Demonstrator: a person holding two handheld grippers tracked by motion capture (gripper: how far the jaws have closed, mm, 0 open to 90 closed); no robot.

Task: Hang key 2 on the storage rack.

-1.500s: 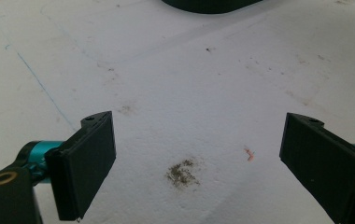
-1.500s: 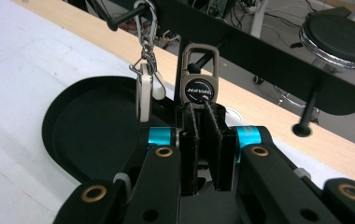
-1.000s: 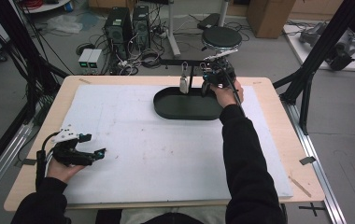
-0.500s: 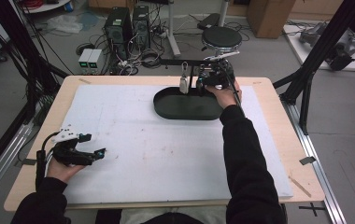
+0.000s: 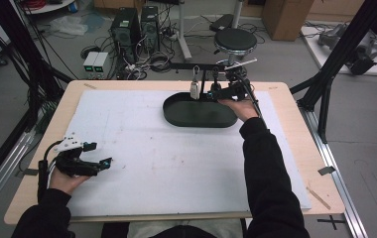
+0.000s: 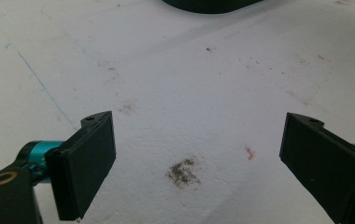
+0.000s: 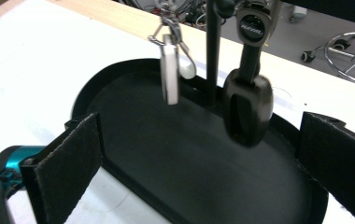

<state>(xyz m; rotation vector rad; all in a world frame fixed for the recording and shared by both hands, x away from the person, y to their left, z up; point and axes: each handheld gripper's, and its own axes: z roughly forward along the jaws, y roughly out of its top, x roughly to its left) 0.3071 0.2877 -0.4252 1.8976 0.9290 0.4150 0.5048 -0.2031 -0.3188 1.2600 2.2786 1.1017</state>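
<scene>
On the left, the left gripper (image 5: 106, 162) rests low over the white mat (image 5: 176, 163) on the counter (image 5: 285, 144), its fingers (image 6: 89, 163) spread wide with nothing between them, just a grey smudge (image 6: 183, 171) on the mat ahead.

Farther right, the black oval tray (image 7: 189, 172) lies just ahead of the right gripper (image 7: 199, 163). From the stand's post (image 7: 212, 51) at the tray's far edge hang a white rectangular tag (image 7: 170, 70) and, right of it, a black key fob (image 7: 248, 105). The right gripper's fingers (image 7: 70, 163) have just been opening and stand released; the fob hangs free between and slightly beyond them, nearer the right finger, touching neither.

The fob looks like a light, stiff plastic shell with a smooth, rounded face, so it would probably swing on its strap at a nudge and could slip from a shallow pinch. The best hold seems to be across its broad flat faces, at mid-body below the strap.
</scene>
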